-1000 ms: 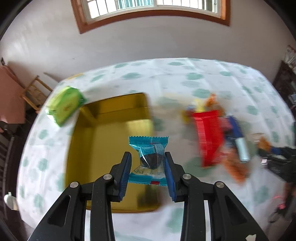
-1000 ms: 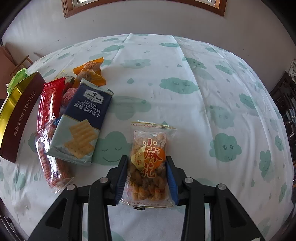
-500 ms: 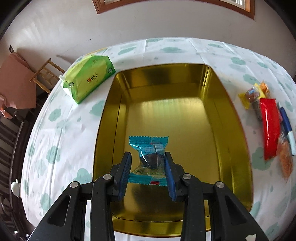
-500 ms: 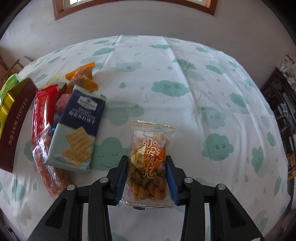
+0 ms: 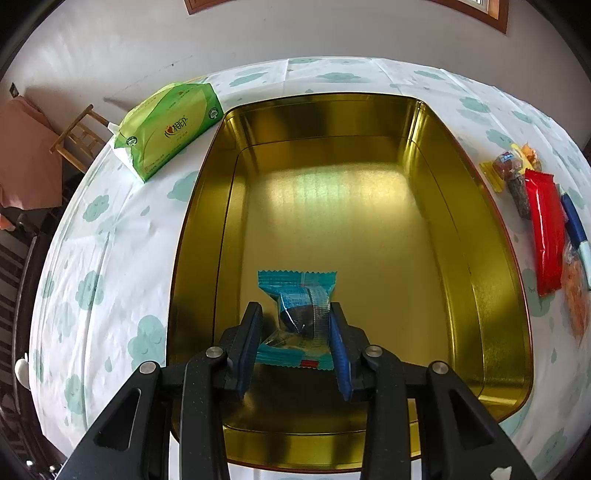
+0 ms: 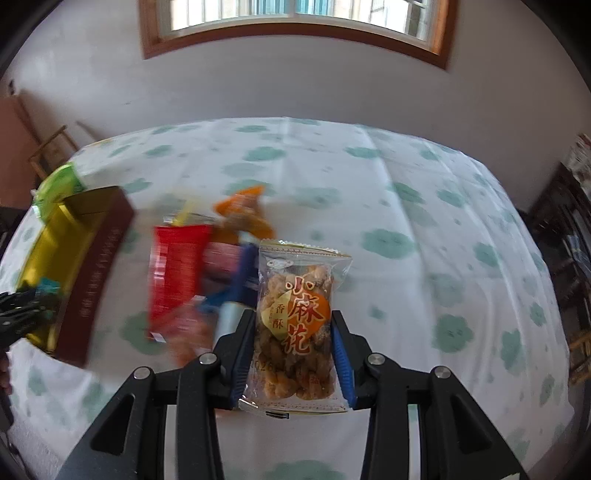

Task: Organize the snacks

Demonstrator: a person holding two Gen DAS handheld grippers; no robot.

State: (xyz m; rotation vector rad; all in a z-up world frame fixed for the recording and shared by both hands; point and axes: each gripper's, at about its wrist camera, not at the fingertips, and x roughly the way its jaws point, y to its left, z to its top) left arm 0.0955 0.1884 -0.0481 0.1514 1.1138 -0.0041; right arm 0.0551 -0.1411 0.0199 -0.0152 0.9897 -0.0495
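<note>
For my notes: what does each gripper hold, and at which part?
Left gripper: teal snack packet, by its sides. Right gripper: clear twist-snack bag, by its lower sides.

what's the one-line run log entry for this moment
left tongs: shut on teal snack packet, over gold tin | right tongs: shut on fried twist packet | tin: empty

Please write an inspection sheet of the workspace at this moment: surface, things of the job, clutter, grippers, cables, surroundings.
Surface: table under white cloth with green clouds.
Job's things: gold tin, open, nothing lying inside; teal snack packet; fried twist packet; loose snack pile beside the tin.
Clutter: green tissue pack by the tin's far corner.
Grippers: left gripper shut on the teal snack packet over the tin; right gripper shut on the fried twist packet above the cloth.
Cables: nothing seen.
Surroundings: window, wooden chair, dark shelf.
</note>
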